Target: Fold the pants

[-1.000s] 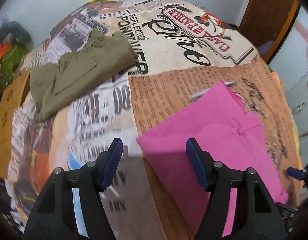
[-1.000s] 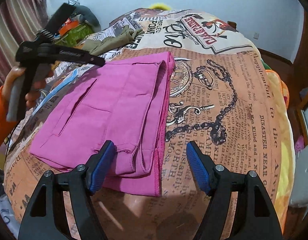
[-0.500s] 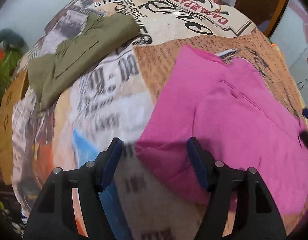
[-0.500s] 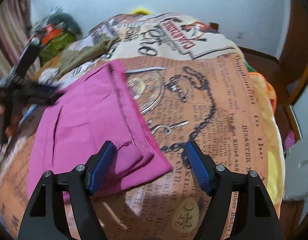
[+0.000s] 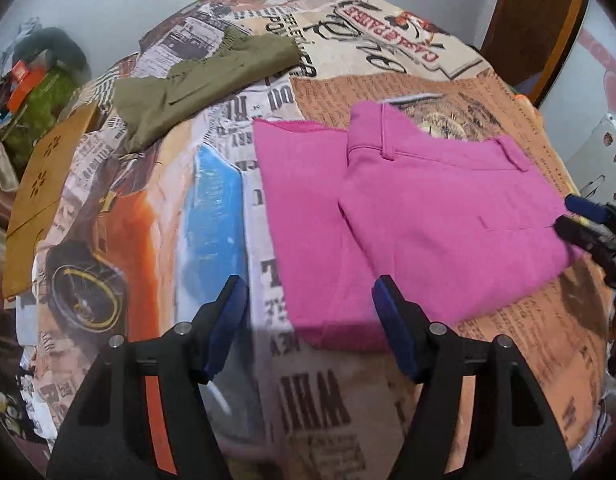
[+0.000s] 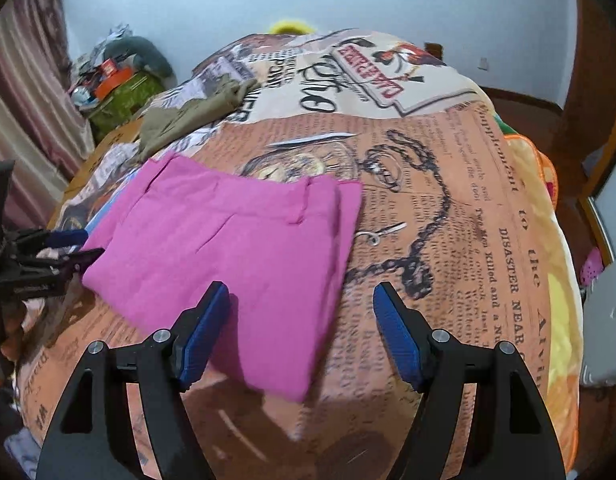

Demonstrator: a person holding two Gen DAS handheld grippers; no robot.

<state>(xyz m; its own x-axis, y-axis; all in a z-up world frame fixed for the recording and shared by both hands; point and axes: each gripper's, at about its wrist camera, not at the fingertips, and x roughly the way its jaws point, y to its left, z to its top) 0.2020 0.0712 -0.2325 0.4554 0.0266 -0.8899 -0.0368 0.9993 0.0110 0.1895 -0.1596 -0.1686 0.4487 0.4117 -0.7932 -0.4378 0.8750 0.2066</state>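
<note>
Pink pants (image 5: 420,216) lie folded flat on the printed bedspread (image 5: 212,216), waistband toward the far side. My left gripper (image 5: 308,324) hovers open over their near left corner, nothing between its blue pads. In the right wrist view the same pink pants (image 6: 236,252) spread left of centre. My right gripper (image 6: 300,332) stands open above their near right corner, not pressing the cloth. The right gripper's tips also show at the right edge of the left wrist view. The left gripper appears at the left edge of the right wrist view.
Olive green pants (image 5: 204,80) lie folded at the far left of the bed. A tan cardboard sheet (image 5: 40,184) leans off the left side. Clutter with a green bag (image 6: 124,92) sits by the wall. A wooden door frame (image 5: 536,24) stands far right.
The left gripper has pulled back and to the left, so the pink pants now show whole and lie flat. The right gripper has hardly shifted. Both stay open.
</note>
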